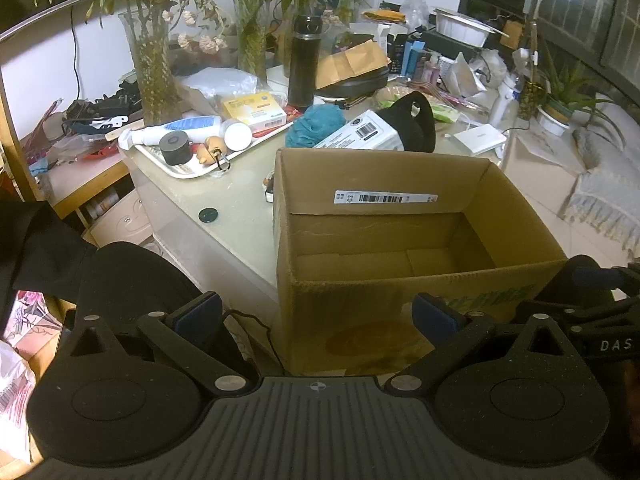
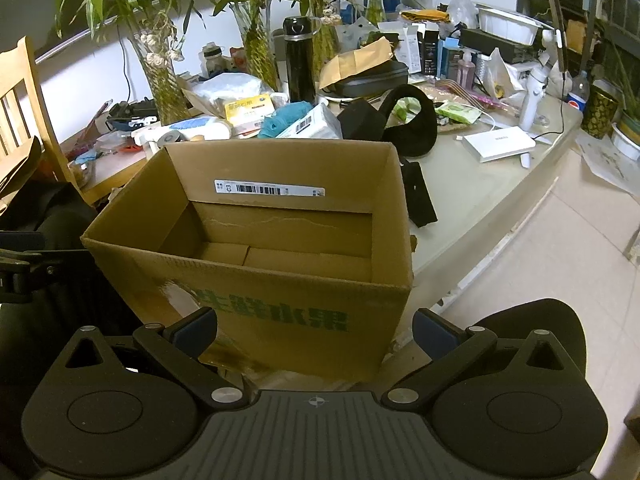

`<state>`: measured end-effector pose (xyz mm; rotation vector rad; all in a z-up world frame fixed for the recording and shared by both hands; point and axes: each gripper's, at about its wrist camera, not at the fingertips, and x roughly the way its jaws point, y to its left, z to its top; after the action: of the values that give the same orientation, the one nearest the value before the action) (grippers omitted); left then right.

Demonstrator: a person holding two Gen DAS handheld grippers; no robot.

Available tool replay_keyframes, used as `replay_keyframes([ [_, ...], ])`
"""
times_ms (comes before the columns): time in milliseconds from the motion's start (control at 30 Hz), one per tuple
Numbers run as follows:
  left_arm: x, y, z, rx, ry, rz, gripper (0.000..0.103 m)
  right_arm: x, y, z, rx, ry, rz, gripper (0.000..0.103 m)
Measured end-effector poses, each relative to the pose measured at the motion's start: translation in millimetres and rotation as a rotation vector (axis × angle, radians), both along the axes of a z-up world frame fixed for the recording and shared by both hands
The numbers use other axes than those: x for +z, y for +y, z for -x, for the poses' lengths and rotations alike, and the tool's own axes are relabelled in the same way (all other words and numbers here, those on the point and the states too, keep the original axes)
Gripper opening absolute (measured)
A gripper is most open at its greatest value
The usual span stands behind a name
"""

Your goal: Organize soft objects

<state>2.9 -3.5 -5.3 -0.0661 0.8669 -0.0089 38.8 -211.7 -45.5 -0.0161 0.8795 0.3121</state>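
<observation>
An open cardboard box (image 1: 380, 184) (image 2: 280, 164) stands at the near table edge, with nothing inside. Behind it lie a teal mesh sponge (image 1: 316, 124) (image 2: 286, 116), a white tissue pack (image 1: 360, 134) (image 2: 312, 124), black earmuffs (image 1: 416, 120) (image 2: 412, 124) and a black foam block (image 2: 360, 120). A flat black pad (image 2: 418, 194) lies right of the box. My left gripper (image 1: 318, 314) hovers open before the box's near wall. My right gripper (image 2: 316, 330) also stands open in front of the box, holding nothing.
A white tray (image 1: 188, 170) with a lotion tube, jar and small speaker sits back left. Glass vases (image 1: 154, 72) with plants, a black flask (image 1: 304, 64) (image 2: 300, 60) and clutter fill the far table. A white flat box (image 2: 498, 143) lies right. A wooden chair (image 2: 24, 108) stands left.
</observation>
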Motion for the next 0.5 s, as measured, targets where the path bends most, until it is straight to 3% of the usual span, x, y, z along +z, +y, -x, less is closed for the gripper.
replay_keyframes([
  [500,19.5,8.4,-22.8,-0.013,-0.051,-0.046,0.103,26.1,-22.5,-37.6,-0.052,-0.075,0.056,0.103],
])
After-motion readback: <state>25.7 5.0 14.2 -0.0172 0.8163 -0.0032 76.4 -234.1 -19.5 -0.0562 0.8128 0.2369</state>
